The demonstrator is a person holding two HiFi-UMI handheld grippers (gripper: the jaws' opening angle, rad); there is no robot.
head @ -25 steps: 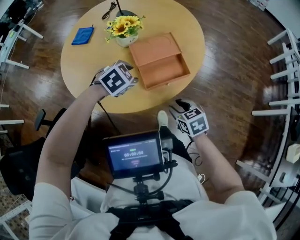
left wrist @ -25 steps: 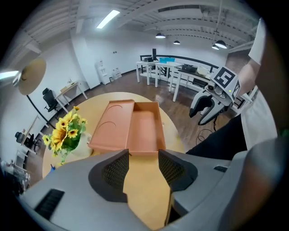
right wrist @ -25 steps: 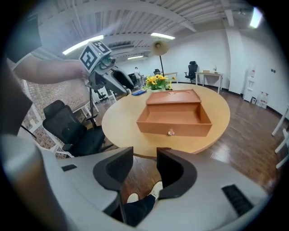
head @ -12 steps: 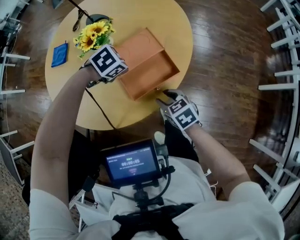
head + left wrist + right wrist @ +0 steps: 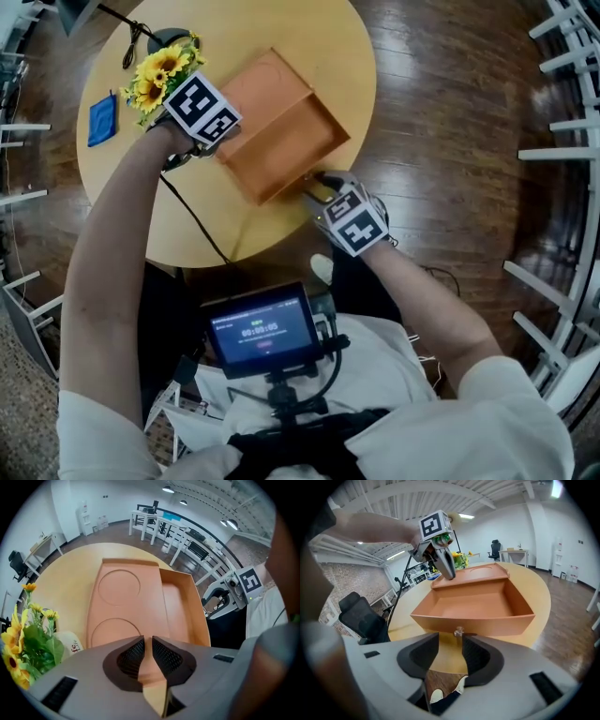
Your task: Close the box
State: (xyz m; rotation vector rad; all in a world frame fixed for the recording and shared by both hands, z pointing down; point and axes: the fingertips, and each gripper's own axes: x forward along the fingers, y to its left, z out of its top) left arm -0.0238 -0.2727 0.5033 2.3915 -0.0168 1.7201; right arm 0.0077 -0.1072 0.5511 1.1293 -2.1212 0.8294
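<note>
An orange box [image 5: 298, 139] stands open on the round table [image 5: 347, 47], its lid [image 5: 261, 82] lying flat behind the tray. My left gripper [image 5: 228, 139] is at the lid's left edge. The left gripper view shows that gripper [image 5: 148, 641] shut on the lid's thin edge [image 5: 152, 686]. My right gripper [image 5: 314, 183] is at the box's front wall. The right gripper view shows it [image 5: 450, 641] with its jaws wide and closing slightly, a small metal clasp [image 5: 459, 631] just at their tips and not pressed.
A pot of yellow flowers [image 5: 155, 75] stands just left of the left gripper, with a blue cloth [image 5: 101, 119] further left. A black cable [image 5: 192, 214] runs over the table's near edge. White racks [image 5: 562, 131] stand on the wooden floor to the right.
The left gripper has moved onto the lid's edge and shut on it. The right gripper has come up from below the table's edge to the box's front wall.
</note>
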